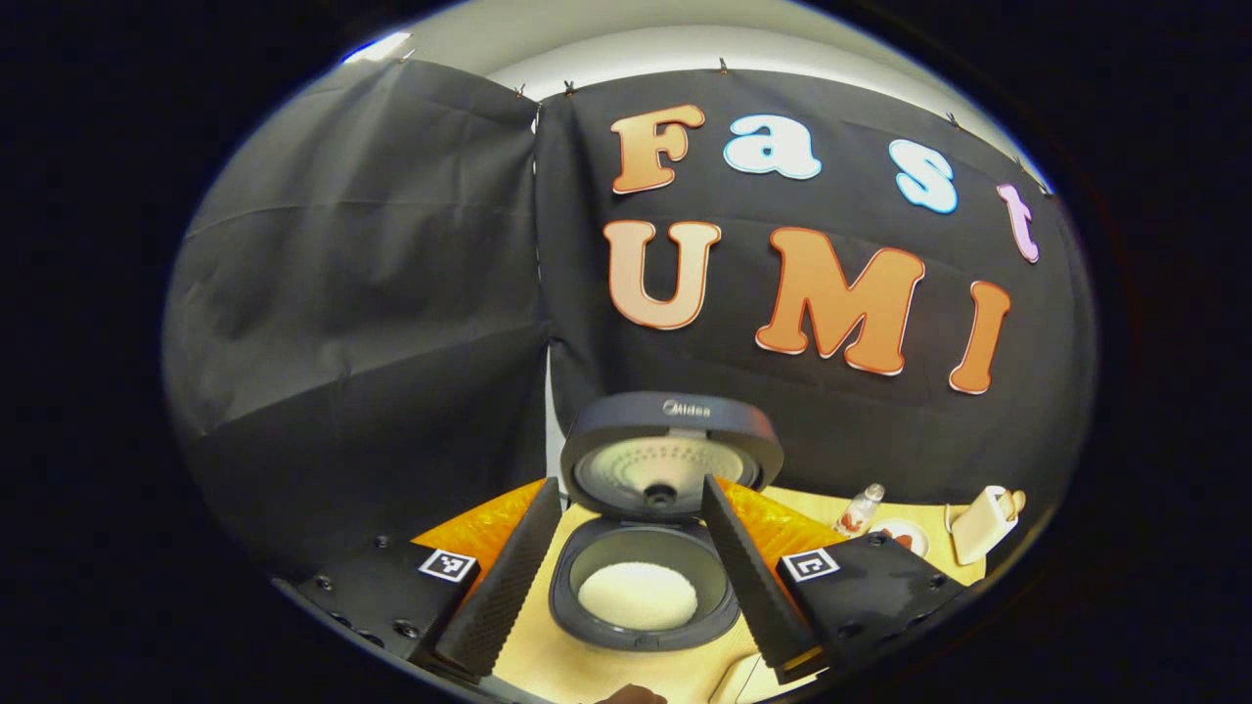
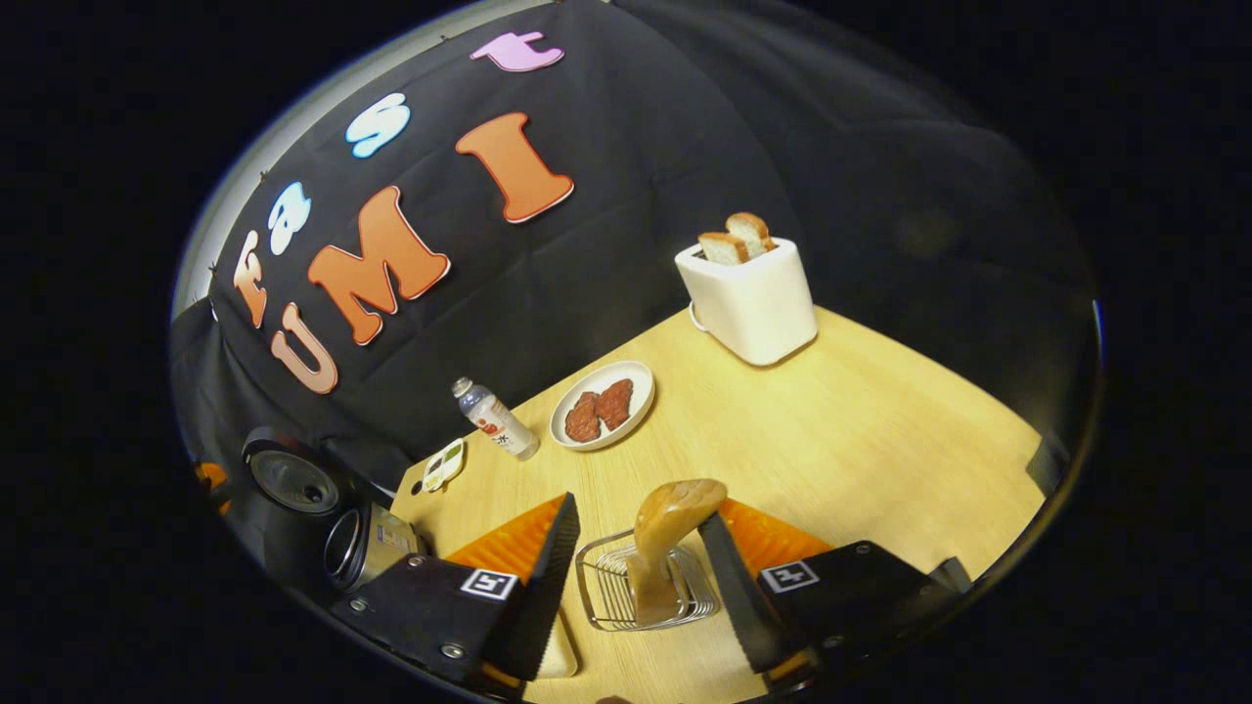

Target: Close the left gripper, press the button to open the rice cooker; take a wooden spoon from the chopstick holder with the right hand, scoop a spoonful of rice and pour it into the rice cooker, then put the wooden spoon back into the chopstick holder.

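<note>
Wooden spoon (image 2: 671, 538) stands bowl-up in the wire chopstick holder (image 2: 641, 584), right between the spread fingers of the right gripper (image 2: 641, 577), which grips nothing; farther ahead sit a plate (image 2: 603, 405) and a toaster (image 2: 751, 298). Ahead of the left gripper (image 1: 631, 577), fingers wide apart and empty, the rice cooker (image 1: 646, 548) stands open with white rice in its pot (lid up). By my reading the spoon is back in its holder, so the task looks near its end, and the right gripper need only draw straight back without catching the handle.

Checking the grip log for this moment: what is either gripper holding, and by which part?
Nothing. The right gripper is open around the wooden spoon standing in the chopstick holder; the left gripper is open above the rice cooker.
</note>
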Available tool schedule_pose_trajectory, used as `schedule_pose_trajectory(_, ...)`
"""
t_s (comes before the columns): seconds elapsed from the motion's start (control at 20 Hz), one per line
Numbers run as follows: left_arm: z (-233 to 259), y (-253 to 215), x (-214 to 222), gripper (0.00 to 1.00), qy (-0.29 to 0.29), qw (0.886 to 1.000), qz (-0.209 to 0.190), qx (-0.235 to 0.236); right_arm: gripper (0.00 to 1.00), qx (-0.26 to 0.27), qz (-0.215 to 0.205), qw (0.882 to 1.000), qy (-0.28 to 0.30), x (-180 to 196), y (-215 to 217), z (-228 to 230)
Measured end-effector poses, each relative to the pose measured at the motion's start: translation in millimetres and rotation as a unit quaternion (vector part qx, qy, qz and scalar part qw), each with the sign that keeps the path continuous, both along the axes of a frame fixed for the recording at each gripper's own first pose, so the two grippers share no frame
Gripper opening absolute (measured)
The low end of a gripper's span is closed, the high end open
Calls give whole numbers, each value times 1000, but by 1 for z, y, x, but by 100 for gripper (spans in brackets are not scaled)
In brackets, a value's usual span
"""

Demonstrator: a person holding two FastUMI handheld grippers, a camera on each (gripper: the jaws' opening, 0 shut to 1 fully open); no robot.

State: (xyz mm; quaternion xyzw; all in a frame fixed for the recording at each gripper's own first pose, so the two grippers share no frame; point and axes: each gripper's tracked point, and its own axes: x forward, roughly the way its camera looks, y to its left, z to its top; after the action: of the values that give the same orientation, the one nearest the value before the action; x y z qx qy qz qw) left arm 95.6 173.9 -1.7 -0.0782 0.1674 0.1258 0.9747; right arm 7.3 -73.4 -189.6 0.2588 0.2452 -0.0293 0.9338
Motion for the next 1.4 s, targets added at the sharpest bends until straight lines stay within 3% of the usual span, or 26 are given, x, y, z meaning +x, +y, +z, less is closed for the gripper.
schedule_pose_trajectory(0.1, 17, 6, 31, 96, -9, 1000, -7, 7, 86, -30, -7, 999, -21, -7, -13, 25)
schedule_pose_trajectory(0.3, 15, 3, 98, 98, 5, 999, -32, -10, 93, -74, -20, 996, -55, -21, -28, 67)
schedule_pose_trajectory(0.45, -24, -5, 130, 96, 69, 996, -47, -32, 93, -96, -24, 993, -66, -33, -30, 83)
schedule_pose_trajectory(0.6, -42, -4, 150, 99, 118, 992, -53, 4, 93, -109, -23, 992, -60, -41, -29, 82)
schedule_pose_trajectory(0.75, -69, -13, 139, 100, 180, 982, -61, -9, 93, -110, -18, 992, -52, -43, -23, 78)
schedule_pose_trajectory(0.85, -92, -22, 115, 100, 245, 967, -62, -34, 93, -106, -13, 993, -51, -39, -19, 75)
schedule_pose_trajectory(0.95, -122, -28, 79, 100, 317, 945, -62, -53, 93, -102, -3, 994, -42, -35, -12, 67)
schedule_pose_trajectory(1.1, -153, -24, 48, 96, 370, 925, -63, -60, 94, -100, 16, 994, -42, -28, -1, 66)
schedule_pose_trajectory(1.3, -203, -35, 4, 99, 447, 889, -63, -78, 94, -99, 43, 993, -51, -18, 17, 70)
schedule_pose_trajectory(1.35, -220, -38, -7, 94, 472, 875, -60, -85, 94, -100, 49, 992, -53, -15, 21, 71)
schedule_pose_trajectory(1.4, -217, -40, -8, 98, 454, 885, -58, -79, 94, -102, 53, 992, -54, -13, 23, 72)
